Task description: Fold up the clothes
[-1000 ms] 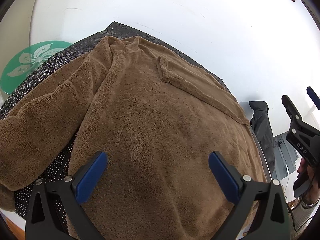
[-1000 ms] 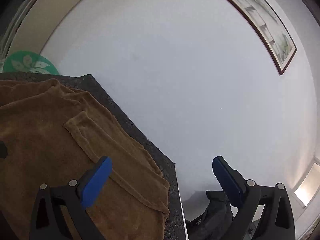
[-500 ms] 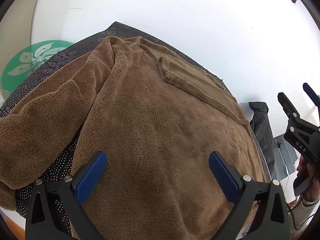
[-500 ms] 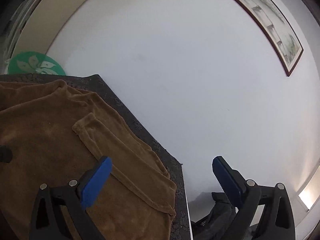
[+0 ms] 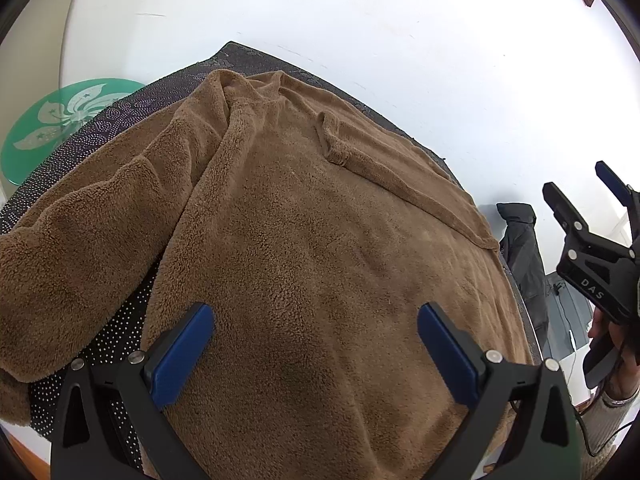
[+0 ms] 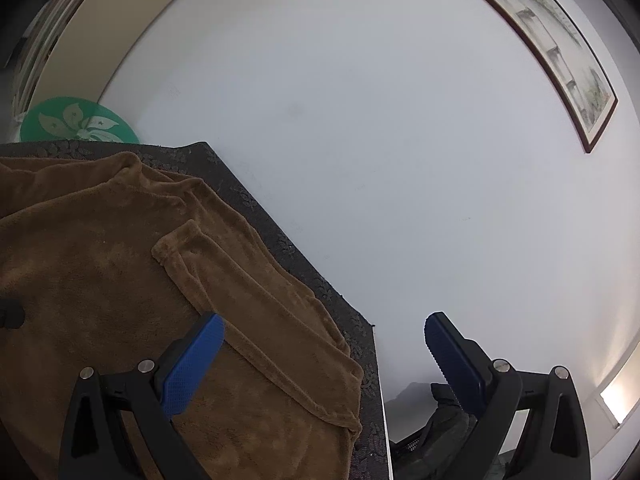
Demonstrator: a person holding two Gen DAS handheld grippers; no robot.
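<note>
- Since the earlier frames, the right gripper has been swung a little so that more of the brown fleece sweater and the dark patterned table cover is taken in; the left wrist view is almost unchanged, the sweater being seen slightly nearer.
- Left wrist view: the left gripper is held with its blue-padded fingers spread wide above the near part of the sweater; nothing is pinched, and contact with the fabric cannot be confirmed.
- The sweater is laid flat over the table cover, its collar toward the far edge by the white wall; one sleeve is stretched toward the left edge, the other is folded across the body near the right edge.
- At the right side the right gripper is seen off the right edge of the table, spread and empty, held by a person's hand.
- A green round disc is seen beyond the far left corner, and a dark garment beyond the right edge.
- Right wrist view: the fingers are set wide apart with nothing between them; the left one is seen over the folded sleeve, the right one beyond the table's right edge.
- A framed picture is hung on the wall.
</note>
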